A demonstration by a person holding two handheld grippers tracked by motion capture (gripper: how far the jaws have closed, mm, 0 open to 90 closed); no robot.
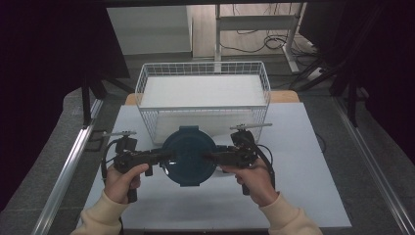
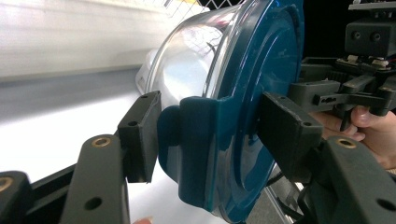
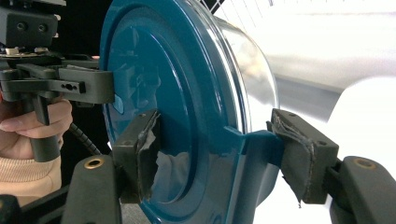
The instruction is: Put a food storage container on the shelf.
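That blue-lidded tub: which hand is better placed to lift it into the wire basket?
Neither alone: left gripper and right gripper clamp opposite edges of the round container, just before the basket. Probably both together.

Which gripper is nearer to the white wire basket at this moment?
Neither, clearly. The left gripper clamps the left edge of the blue-lidded container, the right gripper its right edge; both sit just in front of the wire basket, about equally far from it.
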